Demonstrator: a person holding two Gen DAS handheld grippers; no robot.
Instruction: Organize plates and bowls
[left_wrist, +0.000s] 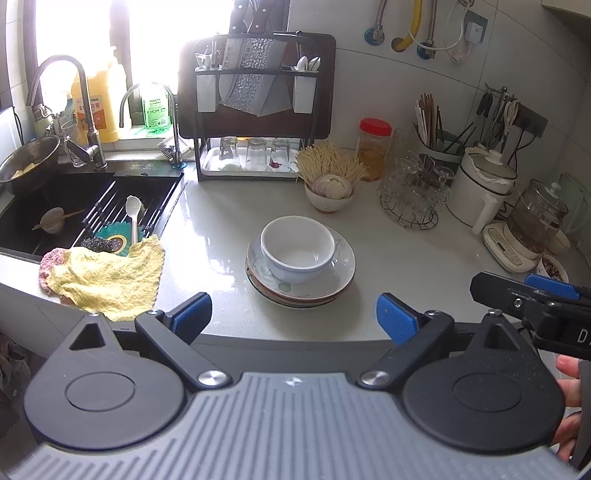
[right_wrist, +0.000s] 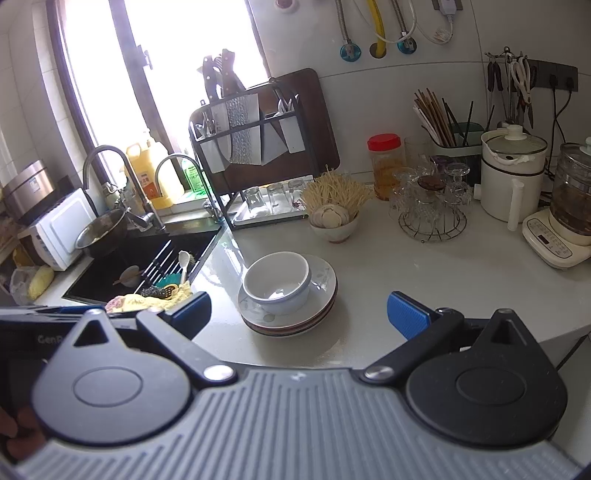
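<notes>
Bowl (left_wrist: 298, 248) sits on stacked plates (left_wrist: 340, 273) on the counter (left_wrist: 406, 266); both the left gripper (left_wrist: 293, 317) and right gripper (right_wrist: 299, 314) are spread, empty. "GenR" shows on the left gripper's side.

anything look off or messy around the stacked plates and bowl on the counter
Nothing spilled or broken. The white bowl sits upright on the plate stack but off-centre, toward the sink side. The yellow cloth lies crumpled over the sink's front edge. Both the left gripper and right gripper are open and hold nothing.
</notes>
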